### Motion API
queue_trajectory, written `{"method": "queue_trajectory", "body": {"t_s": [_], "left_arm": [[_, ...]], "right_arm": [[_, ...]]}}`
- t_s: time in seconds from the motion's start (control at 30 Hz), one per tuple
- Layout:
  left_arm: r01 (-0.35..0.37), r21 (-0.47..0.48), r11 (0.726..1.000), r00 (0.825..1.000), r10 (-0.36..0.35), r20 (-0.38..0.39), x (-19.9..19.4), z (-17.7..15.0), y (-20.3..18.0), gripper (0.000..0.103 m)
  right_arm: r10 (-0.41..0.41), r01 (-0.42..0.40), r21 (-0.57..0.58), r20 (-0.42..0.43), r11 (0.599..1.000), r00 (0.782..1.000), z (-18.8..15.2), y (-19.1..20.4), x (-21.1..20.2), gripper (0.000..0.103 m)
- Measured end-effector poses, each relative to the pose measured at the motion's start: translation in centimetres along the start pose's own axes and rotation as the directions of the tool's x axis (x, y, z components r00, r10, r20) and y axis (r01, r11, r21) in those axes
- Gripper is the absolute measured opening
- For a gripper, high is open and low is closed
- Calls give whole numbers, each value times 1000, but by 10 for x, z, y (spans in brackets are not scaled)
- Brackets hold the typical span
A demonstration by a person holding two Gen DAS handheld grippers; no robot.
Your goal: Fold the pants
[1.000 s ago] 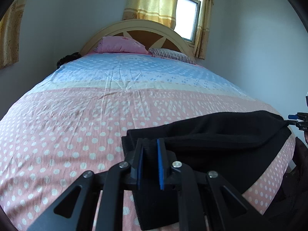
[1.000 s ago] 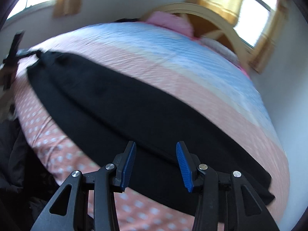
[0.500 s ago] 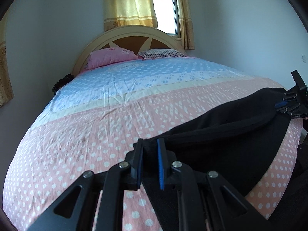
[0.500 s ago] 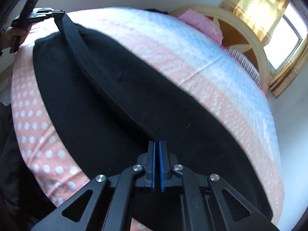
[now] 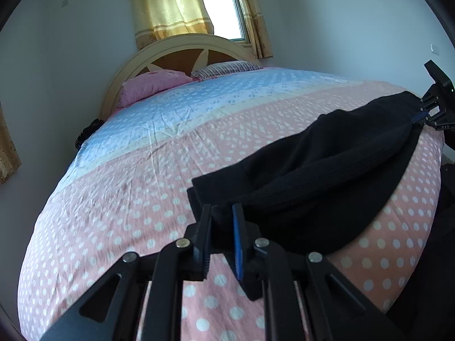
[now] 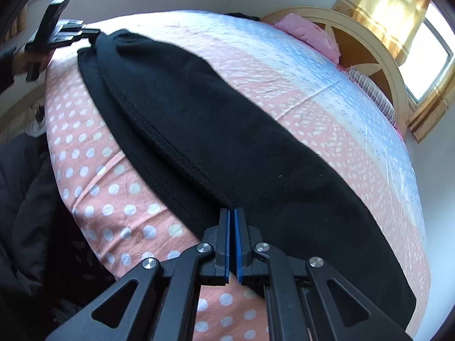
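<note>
Black pants (image 5: 321, 170) lie across the near edge of the bed, with their upper layer lifted between the two grippers. My left gripper (image 5: 222, 213) is shut on one end of that layer. My right gripper (image 6: 231, 216) is shut on the other end, at the seam edge. The pants (image 6: 216, 125) stretch away from it toward the left gripper (image 6: 85, 32), seen far off at the upper left. The right gripper (image 5: 421, 115) shows at the right edge of the left wrist view.
The bed (image 5: 142, 199) has a pink dotted and blue sheet. A pink pillow (image 5: 153, 85) and a striped pillow (image 5: 224, 69) lie by the cream headboard (image 5: 182, 48). Dark cloth (image 6: 31, 199) sits beside the bed's near edge. Walls and curtained windows surround.
My right gripper went from open to shut on the pants edge. Both grippers then lifted the upper layer and carried it toward the headboard side.
</note>
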State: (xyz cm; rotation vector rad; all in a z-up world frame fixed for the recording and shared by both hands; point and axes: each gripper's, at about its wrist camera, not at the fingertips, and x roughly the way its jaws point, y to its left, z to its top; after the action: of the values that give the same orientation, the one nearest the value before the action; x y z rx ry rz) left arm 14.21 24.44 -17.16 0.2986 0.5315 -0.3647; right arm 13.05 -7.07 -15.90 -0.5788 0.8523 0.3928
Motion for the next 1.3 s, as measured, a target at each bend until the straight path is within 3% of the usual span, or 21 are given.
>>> {"method": "queue_trajectory", "body": {"t_s": [0.23, 0.37, 0.53, 0.67, 0.7, 0.8, 0.83, 1.0, 1.2, 1.27, 1.3], "left_arm": [[18, -27, 999, 998, -16, 57, -25, -4, -5, 14], [11, -19, 1000, 1000, -11, 26, -17, -12, -7, 15], [-7, -34, 999, 1000, 6, -10, -25, -23, 1, 27], [-82, -22, 996, 994, 80, -69, -36, -38, 11, 33], [-93, -37, 995, 993, 90, -73, -40, -42, 16, 34], [-150, -118, 982, 988, 143, -65, -54, -46, 34, 40], [-157, -154, 976, 987, 151, -47, -58, -45, 38, 43], [-98, -271, 958, 990, 122, 72, -61, -14, 38, 64], [-20, -269, 963, 996, 43, 80, -27, 17, 11, 64], [-4, -270, 963, 997, 26, 78, -18, 21, 1, 66], [6, -271, 963, 997, 15, 75, -16, 22, -1, 68]], "right_arm": [[-17, 18, 26, -24, 999, 1000, -15, 1, -5, 2], [-12, 12, 20, -36, 1000, 999, -27, 3, -4, 0], [-7, 8, 23, -26, 1000, 1000, -33, 4, -12, 0], [13, -13, 41, -2, 999, 1000, -33, 3, -16, 2], [9, -10, 36, 10, 999, 1000, -34, 7, -20, 6], [28, -29, 18, 30, 999, 999, -25, 15, -21, 39], [43, -44, 14, 44, 999, 998, -20, 19, -21, 41], [46, -44, -26, 64, 999, 997, 1, 34, -15, 41], [47, -46, -58, 20, 997, 999, 2, 37, 3, 41], [53, -52, -42, 24, 998, 998, 2, 33, 5, 35], [47, -46, -29, 28, 999, 998, 3, 30, 4, 22]]}}
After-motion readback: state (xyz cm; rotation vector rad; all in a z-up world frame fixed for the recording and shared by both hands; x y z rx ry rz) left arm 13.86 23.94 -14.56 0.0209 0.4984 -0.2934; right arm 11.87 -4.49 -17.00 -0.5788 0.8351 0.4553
